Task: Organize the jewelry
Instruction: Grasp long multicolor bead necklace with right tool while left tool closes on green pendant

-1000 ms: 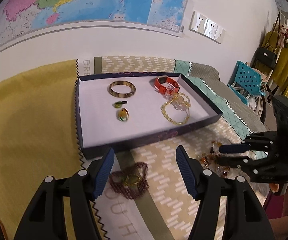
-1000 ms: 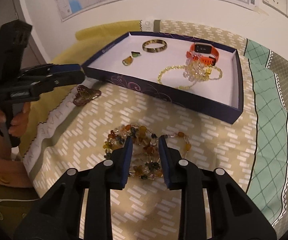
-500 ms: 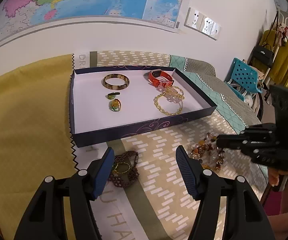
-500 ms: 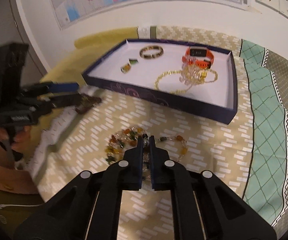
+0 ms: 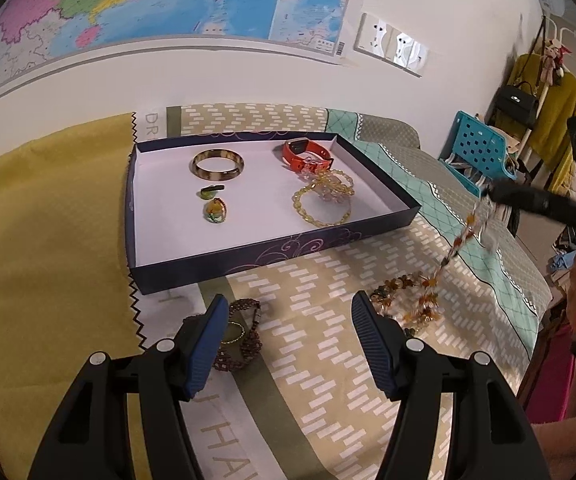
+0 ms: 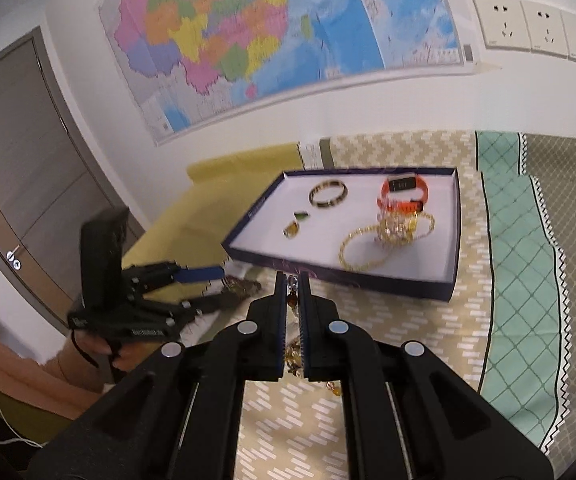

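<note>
A dark blue jewelry tray [image 5: 272, 254] [image 6: 449, 248] holds a brown bangle [image 5: 218, 165], an orange watch [image 5: 305, 154], a yellow bead chain [image 5: 321, 204] and two small pendants [image 5: 214, 210]. My right gripper [image 6: 292, 282] is shut on a multicolour bead necklace [image 5: 453, 248] and lifts one end; the rest hangs to the cloth [image 5: 403, 304]. My left gripper [image 5: 288, 320] is open, low over a dark red bead bracelet [image 5: 240, 336] by its left finger.
The table has a beige patterned cloth [image 5: 327, 360], a yellow cloth [image 5: 48, 240] at left and a teal cloth [image 6: 519, 260] at right. A wall with a map stands behind. A blue chair [image 5: 475, 152] and coat rack stand at far right.
My right gripper closed on the bead necklace and rose, pulling one end up off the cloth. My left gripper moved slightly over the dark red bracelet and stayed open.
</note>
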Demonstrator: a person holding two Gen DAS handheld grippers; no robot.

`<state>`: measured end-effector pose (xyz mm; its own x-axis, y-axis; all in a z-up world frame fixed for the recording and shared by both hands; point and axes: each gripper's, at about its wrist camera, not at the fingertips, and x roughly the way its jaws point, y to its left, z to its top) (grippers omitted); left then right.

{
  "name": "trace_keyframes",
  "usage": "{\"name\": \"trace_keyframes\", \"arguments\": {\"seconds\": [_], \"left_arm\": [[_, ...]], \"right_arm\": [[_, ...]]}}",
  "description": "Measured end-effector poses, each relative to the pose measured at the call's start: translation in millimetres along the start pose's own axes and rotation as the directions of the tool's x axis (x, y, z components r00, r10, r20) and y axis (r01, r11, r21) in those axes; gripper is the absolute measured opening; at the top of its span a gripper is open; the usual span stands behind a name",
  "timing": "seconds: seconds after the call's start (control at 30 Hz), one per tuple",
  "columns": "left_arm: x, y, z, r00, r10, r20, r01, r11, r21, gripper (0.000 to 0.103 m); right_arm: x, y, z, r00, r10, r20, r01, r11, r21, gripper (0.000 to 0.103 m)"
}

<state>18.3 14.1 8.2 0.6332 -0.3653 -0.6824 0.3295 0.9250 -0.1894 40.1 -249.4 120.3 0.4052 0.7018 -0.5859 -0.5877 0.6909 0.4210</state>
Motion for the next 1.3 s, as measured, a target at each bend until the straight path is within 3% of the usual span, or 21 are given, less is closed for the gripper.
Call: {"name": "trace_keyframes", "arguments": {"seconds": [0.2,0.6,0.83,1.07,1.3], "left_arm": [[-1.2,-4.4,-4.4,1.0,-0.011,-0.004,0.011,1.0,0.017,0.061],[-3.2,1.7,-9.8,1.0,0.004,-0.009,-0.004,1.0,0.011,0.061],[-2.5,24.5,-19.6,0.997,0.071,-0.041,-0.072,0.997,-0.02,0.06],[2.1,31.2,-20.5,0.992,0.113,-0.055,-0.113,0.994,-0.002,0.043],[9.1,33.7,-12.1,0.985,0.164,-0.048,-0.163,0.986,0.039,0.037]], "right_arm": [[-21.7,9.1,19.0,0.995,0.051,0.091,-0.05,0.999,-0.006,0.006],[-69.6,26.5,54.8,0.968,0.034,0.247,-0.019,0.998,-0.063,0.006],[-67.7,23.8,54.2,0.971,0.025,0.236,-0.011,0.998,-0.06,0.006],[-58.5,16.9,49.1,0.977,0.019,0.214,-0.012,0.999,-0.035,0.006],[-50.7,15.7,45.5,0.981,0.028,0.192,-0.023,0.999,-0.03,0.006]]}}
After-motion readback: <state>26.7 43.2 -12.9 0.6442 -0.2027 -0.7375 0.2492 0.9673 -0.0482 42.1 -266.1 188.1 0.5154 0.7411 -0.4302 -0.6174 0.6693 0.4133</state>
